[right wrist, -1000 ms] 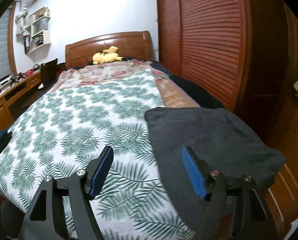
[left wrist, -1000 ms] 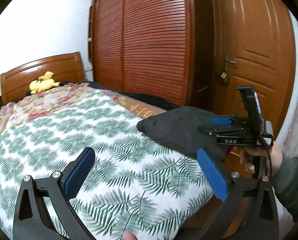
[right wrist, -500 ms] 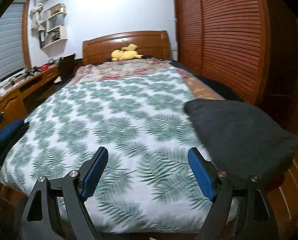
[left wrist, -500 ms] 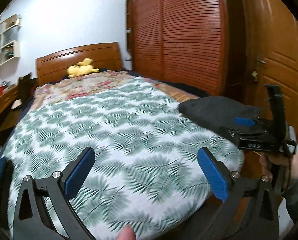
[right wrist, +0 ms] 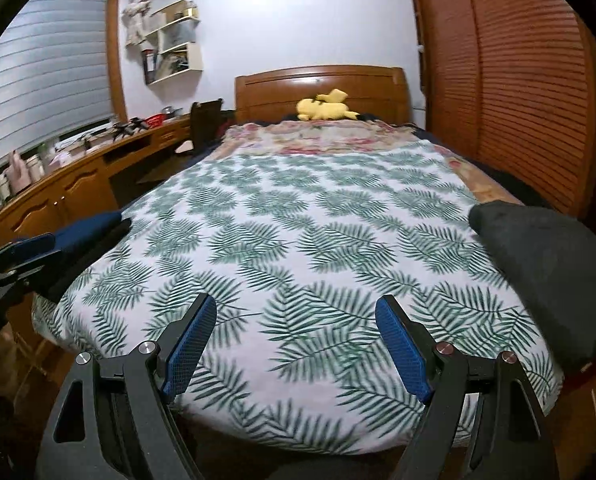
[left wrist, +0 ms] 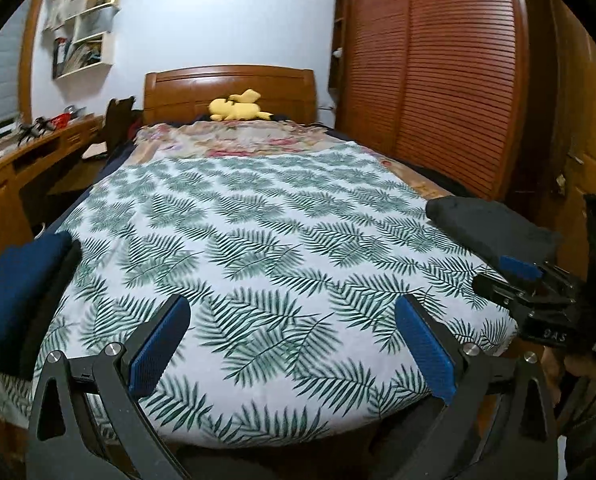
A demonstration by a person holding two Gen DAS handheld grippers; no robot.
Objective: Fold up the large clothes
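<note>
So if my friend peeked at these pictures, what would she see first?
Probably the big leaf-print blanket spread over the bed, filling the middle. Next, the yellow plush toy lying at the far end by the wooden headboard. She might also notice the dark grey folded cloth on the bed's right edge and the dark blue clothes on the left edge.

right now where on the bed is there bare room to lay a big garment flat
The broad middle of the leaf-print cover is bare, from the foot edge up to the floral blanket. Crowded spots: the dark grey folded garment on the right corner, the navy folded clothes on the left edge, the yellow plush by the headboard.
</note>
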